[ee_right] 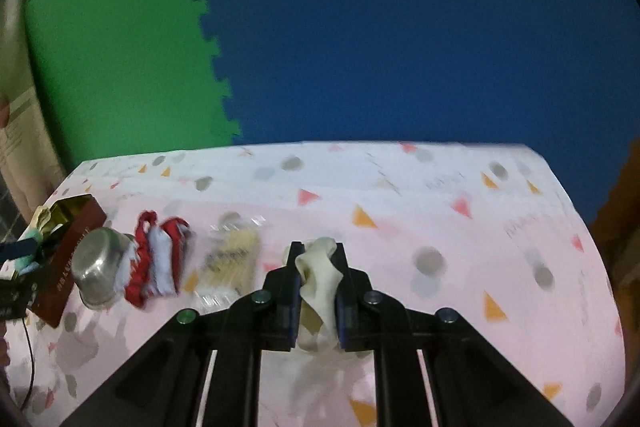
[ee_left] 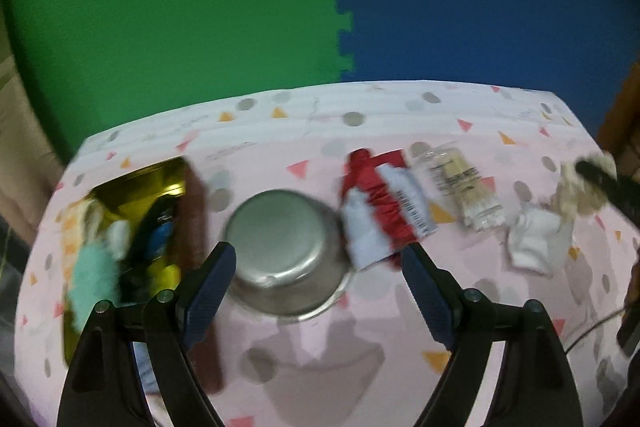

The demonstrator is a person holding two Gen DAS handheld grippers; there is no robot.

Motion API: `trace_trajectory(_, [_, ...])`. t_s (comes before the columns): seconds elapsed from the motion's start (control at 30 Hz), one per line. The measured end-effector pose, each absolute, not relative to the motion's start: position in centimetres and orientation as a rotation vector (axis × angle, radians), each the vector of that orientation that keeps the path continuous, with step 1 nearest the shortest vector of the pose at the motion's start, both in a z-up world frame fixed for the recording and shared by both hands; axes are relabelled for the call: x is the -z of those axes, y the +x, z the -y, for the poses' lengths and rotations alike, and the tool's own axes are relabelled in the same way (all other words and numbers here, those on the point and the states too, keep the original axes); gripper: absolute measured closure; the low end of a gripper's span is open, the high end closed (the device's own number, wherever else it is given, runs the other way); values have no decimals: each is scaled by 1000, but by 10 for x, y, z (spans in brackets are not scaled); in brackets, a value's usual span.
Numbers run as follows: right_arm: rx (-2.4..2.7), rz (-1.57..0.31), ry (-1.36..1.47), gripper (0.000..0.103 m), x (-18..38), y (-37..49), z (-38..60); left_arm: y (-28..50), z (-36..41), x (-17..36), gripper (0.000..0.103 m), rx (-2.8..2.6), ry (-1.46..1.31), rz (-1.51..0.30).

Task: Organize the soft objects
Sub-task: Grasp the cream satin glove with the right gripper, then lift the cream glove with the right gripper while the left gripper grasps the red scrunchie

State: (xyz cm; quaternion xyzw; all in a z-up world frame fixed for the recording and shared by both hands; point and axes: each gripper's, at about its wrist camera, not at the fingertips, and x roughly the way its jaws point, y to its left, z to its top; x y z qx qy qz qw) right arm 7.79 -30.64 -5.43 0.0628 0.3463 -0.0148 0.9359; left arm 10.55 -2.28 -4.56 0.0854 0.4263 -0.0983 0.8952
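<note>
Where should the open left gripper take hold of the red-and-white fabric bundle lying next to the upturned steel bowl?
Probably across the gathered red ridges at the middle of the red-and-white fabric bundle, coming down from above. It lies flat and crumpled on the pink patterned tablecloth, so the raised folds give the fingers something to pinch. The upturned steel bowl crowds its left edge, so stay right of that. The left gripper is open.

Pink patterned table (ee_left: 304, 155) bears bowl (ee_left: 286, 259), box (ee_left: 132, 227), packets (ee_left: 464, 187).
</note>
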Motion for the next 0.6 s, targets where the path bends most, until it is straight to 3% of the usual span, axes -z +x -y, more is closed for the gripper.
trace_trajectory(0.43, [89,-803,275,89,110,31,354,159,78,76,20,238,190,-977])
trace_trajectory(0.6, [72,-821,257,69,120,31,347,170,89,86,20,242,195,-1005])
